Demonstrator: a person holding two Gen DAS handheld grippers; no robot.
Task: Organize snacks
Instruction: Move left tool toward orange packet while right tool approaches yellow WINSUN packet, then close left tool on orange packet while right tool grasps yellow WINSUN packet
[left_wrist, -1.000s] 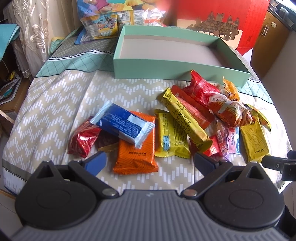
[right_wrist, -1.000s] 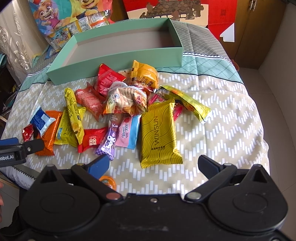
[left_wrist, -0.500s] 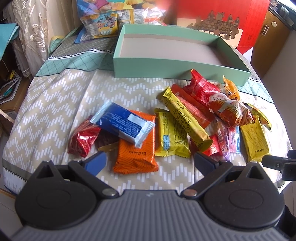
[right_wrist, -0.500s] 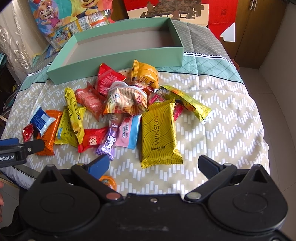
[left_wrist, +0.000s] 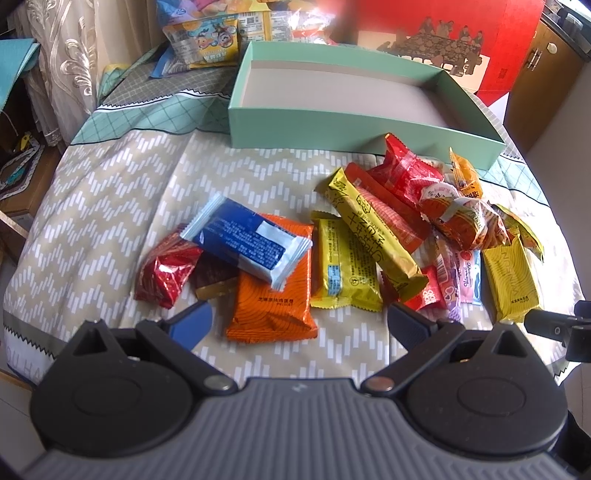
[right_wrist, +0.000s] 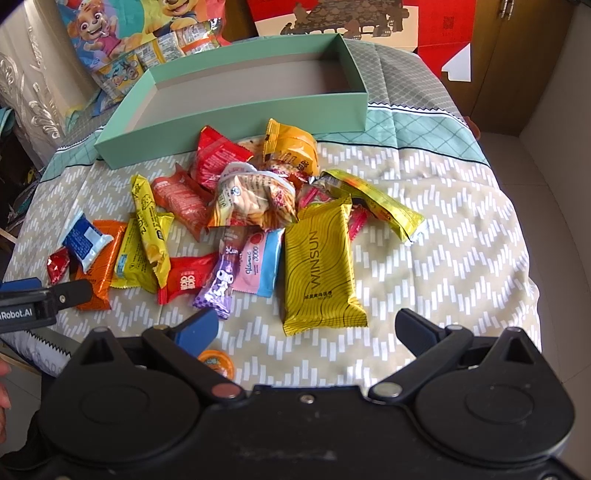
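Just ahead of the left gripper (left_wrist: 297, 319), jaws wide and empty like the right gripper (right_wrist: 308, 330), lies the orange packet (left_wrist: 273, 291), lengthwise.

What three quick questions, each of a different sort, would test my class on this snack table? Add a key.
1. True or false: the mint-green box already holds several snacks.
2. Multiple choice: what lies partly on top of the orange packet? A) the blue packet B) a purple packet C) a round jelly cup
3. Fill in: the word printed on the large yellow packet nearest the right gripper is ____.

Key
1. False: the part of its floor in view is bare.
2. A
3. WINSUN

Both the right gripper and the left gripper stand open, holding nothing.
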